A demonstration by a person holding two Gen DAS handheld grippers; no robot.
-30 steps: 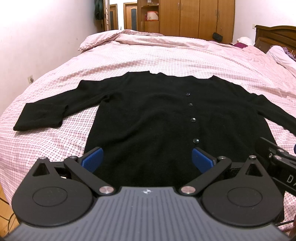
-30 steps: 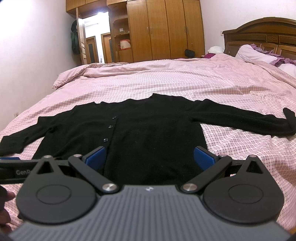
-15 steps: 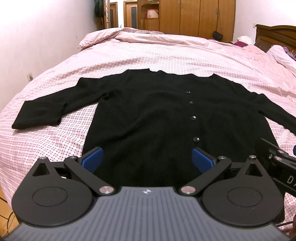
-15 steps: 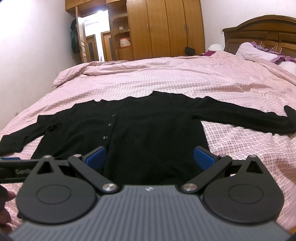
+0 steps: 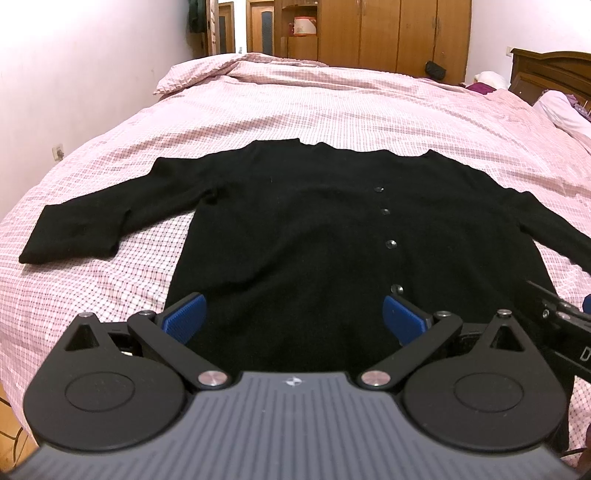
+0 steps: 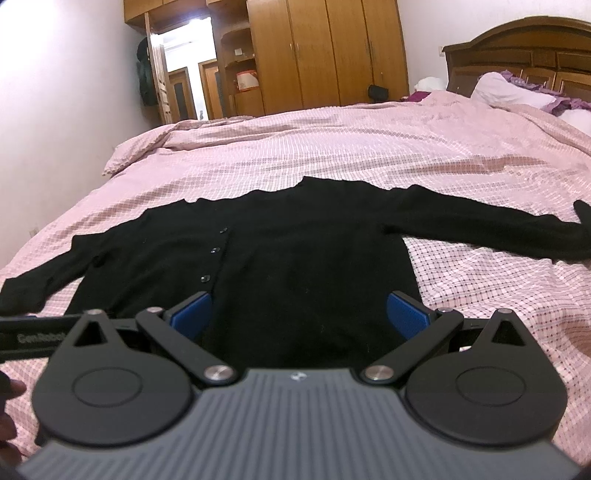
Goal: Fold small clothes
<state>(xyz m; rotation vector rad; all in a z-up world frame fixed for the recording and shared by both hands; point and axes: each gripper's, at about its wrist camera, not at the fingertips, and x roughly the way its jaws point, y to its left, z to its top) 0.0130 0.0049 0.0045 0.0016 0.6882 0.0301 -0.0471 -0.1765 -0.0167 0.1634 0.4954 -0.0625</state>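
Note:
A black button-front cardigan (image 5: 295, 229) lies flat on the pink checked bedspread (image 5: 332, 110), both sleeves spread out sideways. Its left sleeve cuff (image 5: 70, 236) rests near the bed's left side. In the right wrist view the same cardigan (image 6: 295, 258) shows its right sleeve (image 6: 498, 229) stretching off to the right. My left gripper (image 5: 293, 319) hovers open over the cardigan's near hem, blue pads wide apart. My right gripper (image 6: 299, 314) is open too, above the hem's right half. Nothing is held by either.
Wooden wardrobes (image 5: 388, 33) and a doorway (image 6: 184, 85) stand beyond the bed's far end. A wooden headboard (image 6: 524, 55) with white pillows (image 6: 506, 88) sits at the right. A pale wall (image 5: 74, 74) runs along the bed's left side.
Both grippers have tilted and risen slightly, so the cardigan sits a little lower and farther in each view. Both stay open and the cardigan has not moved.

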